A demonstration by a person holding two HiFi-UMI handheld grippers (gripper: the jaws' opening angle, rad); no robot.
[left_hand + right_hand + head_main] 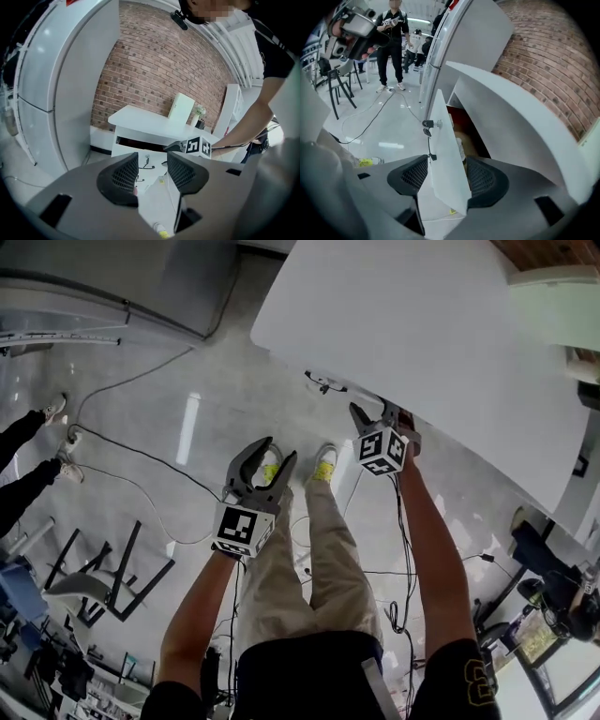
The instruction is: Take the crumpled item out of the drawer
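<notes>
Drawer front stands ungripped between the wide jaws of my right hand-held gripper; closing off-centre, I could slip off its edge. Left hand-held gripper hangs half-open, empty.

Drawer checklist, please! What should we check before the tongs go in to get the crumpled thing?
1. Drawer pulled out: ok. The drawer front stands away from the desk, leaving a gap.
2. The right tongs open: ok. The jaws are apart, one on each side of the drawer front, and do not squeeze it.
3. The left tongs free: ok. The jaws are apart with nothing between them.
4. Thing to grab found: cannot tell. Only a pale lump shows inside.
5. Gap wide enough for tongs: cannot tell.
</notes>
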